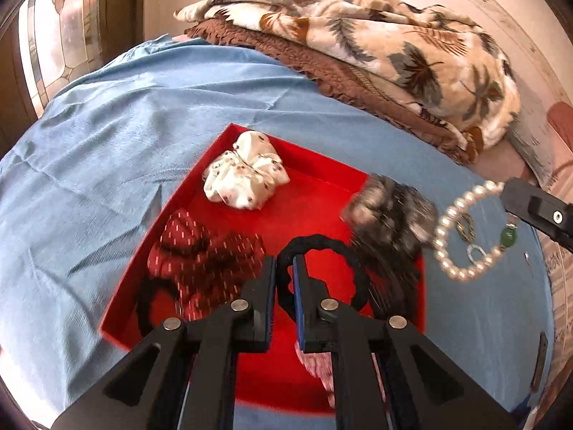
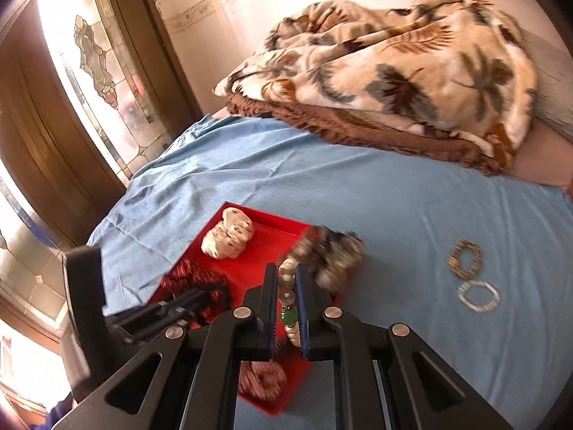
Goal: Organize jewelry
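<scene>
A bed spread with a pale blue sheet fills both views, a palm-print blanket heaped at its far edge against the wall and a stained-glass door off to the left. On the sheet lies a shallow red tray already holding a white scrunchie in its far corner, a dark red scrunchie along its left wall and a blurred grey furry scrunchie over its right rim. The left gripper is over the tray's near half with its jaws nearly closed on the band of a black hair tie, whose loop hangs out to the right of the fingers above the red floor. The right gripper is pinched on a pearl bracelet with a green bead; in the right wrist view the beads run in a line between the pads, along the fingers' length, and in the left wrist view the loop hangs clear of the sheet just beyond the tray's right rim. So the tray lies to the left of the right gripper, and the bracelet probably has to travel that way to be set down. Two small beaded rings remain on the sheet well off to the right of the tray, nearer the right hand than the left.
</scene>
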`<state>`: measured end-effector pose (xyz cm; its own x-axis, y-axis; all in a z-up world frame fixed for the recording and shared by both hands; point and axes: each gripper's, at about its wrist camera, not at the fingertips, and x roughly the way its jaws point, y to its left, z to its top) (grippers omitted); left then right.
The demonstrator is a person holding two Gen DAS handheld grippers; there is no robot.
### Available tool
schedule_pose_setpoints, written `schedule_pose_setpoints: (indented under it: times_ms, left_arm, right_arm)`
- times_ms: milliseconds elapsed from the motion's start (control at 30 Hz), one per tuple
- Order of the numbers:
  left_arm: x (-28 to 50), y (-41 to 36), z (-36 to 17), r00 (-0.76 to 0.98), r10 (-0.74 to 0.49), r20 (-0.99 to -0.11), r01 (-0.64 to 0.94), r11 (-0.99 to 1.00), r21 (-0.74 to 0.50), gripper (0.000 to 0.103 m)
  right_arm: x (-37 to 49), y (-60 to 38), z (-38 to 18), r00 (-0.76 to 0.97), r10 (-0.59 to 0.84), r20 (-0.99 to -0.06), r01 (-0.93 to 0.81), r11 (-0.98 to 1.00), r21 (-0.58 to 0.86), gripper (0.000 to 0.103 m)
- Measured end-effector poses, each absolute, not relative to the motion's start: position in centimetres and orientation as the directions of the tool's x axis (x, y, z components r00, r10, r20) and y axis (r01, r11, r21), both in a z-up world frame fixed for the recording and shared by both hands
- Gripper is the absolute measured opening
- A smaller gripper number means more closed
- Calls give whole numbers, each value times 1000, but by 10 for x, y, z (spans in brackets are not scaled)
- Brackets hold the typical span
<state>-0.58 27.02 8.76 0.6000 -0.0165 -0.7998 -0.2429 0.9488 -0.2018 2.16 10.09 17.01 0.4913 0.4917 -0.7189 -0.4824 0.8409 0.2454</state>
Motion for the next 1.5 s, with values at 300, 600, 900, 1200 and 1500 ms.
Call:
schedule_pose_setpoints:
  times_ms: [300,600,900,1200,1500]
  left_arm:
    - [32,297,66,565,13,-825,-314,928,-201,9]
    - [37,295,59,565,15,-825,-312,930,-196,19]
    - [25,283,78,593,19,-805,-297,934,-198,38]
    - [-18,273,115,648,87,-756,-307,939,-154,53]
    - [-56,261,127,666,160,-729,-320,943,-86,53]
  right_arm:
    - [92,176,124,387,511,-767,-485,821,302,11]
    - [118,173,82,342,474,-811,-435,845,310,12]
    - [105,152,111,410,459,-788,-446,855,266,28]
    - [60,89,115,439,412,-798,-397,886,240,37]
    - [-1,77,67,351,406,-844,-404,879,255,29]
